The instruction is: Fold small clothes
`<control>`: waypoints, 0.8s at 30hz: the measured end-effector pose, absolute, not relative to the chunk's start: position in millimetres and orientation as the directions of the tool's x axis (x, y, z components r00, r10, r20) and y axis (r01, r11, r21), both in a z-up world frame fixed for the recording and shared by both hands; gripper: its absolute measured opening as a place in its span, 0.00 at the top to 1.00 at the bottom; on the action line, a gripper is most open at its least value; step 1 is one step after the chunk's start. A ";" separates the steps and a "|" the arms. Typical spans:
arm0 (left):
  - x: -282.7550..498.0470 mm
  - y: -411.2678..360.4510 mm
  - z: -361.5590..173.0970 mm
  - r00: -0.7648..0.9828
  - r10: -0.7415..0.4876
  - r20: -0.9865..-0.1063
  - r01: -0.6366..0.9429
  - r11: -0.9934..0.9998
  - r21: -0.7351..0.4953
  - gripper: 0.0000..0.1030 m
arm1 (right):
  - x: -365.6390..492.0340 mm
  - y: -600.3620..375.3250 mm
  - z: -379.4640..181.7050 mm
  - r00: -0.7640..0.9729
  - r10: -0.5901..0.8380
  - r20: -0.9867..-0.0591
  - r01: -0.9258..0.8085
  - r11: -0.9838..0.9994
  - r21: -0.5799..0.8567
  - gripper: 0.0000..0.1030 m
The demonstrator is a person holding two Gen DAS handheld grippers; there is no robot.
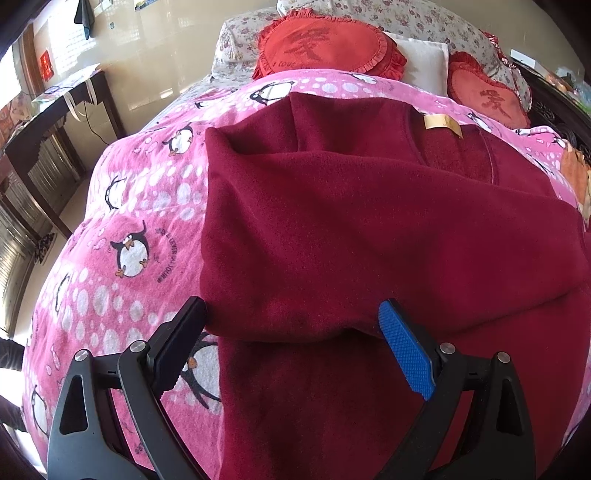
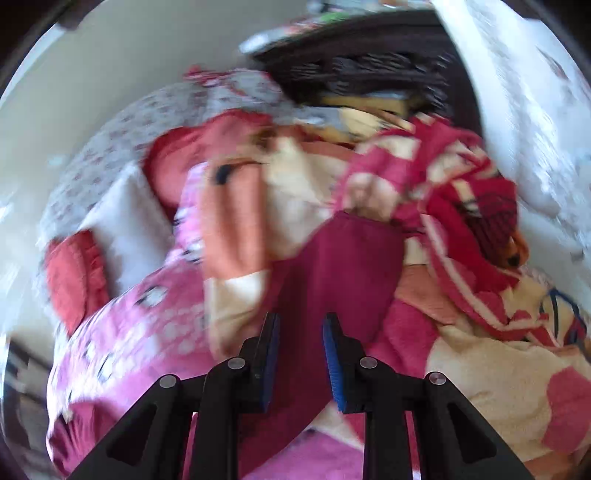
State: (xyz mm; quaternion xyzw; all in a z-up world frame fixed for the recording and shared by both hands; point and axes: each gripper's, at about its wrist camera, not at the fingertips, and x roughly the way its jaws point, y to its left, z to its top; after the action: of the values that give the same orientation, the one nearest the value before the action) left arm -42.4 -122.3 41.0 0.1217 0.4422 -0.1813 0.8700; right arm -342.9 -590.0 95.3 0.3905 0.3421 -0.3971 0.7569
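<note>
A dark red fleece garment (image 1: 351, 229) lies on a pink penguin-print blanket (image 1: 140, 206) on the bed, one side folded over, a gold neck label (image 1: 441, 123) at its far end. My left gripper (image 1: 291, 321) is open, its fingers either side of the folded near edge, holding nothing. The right wrist view is blurred by motion. There my right gripper (image 2: 301, 325) has its jaws partly apart over a dark red sleeve (image 2: 343, 266) that runs away from it; the cloth lies between and beyond the fingers, not clearly pinched.
Two red cushions (image 1: 325, 48) and floral pillows (image 1: 406, 18) lie at the head of the bed. A dark wooden desk (image 1: 55, 122) stands at the left. A heap of pink, cream and red blankets (image 2: 461, 229) lies to the right of the sleeve.
</note>
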 end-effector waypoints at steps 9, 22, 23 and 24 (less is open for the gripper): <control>-41.3 -113.6 45.3 0.560 -0.197 -0.805 0.415 0.907 0.066 0.08 | -293.8 -619.2 46.6 0.370 -0.201 -0.907 0.892 0.348 0.287 0.53; -30.4 -73.2 70.6 0.595 -0.219 -0.773 0.365 0.931 0.017 0.08 | -341.4 -586.4 164.2 0.808 -0.197 -0.556 0.573 0.488 0.659 0.94; -29.8 -68.0 75.5 0.604 -0.222 -0.766 0.355 0.935 0.009 0.08 | -331.9 -572.0 186.4 0.838 -0.170 -0.519 0.518 0.548 0.657 0.94; -29.1 -61.6 80.7 0.612 -0.225 -0.759 0.345 0.939 0.000 0.08 | -321.5 -558.1 204.2 0.865 -0.134 -0.483 0.460 0.597 0.658 0.94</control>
State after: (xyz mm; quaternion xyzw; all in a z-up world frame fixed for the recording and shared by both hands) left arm -29.1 -61.6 80.7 0.0730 0.4109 -0.1591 0.8947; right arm -321.5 -558.1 204.2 0.4156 0.1958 -0.1703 0.8718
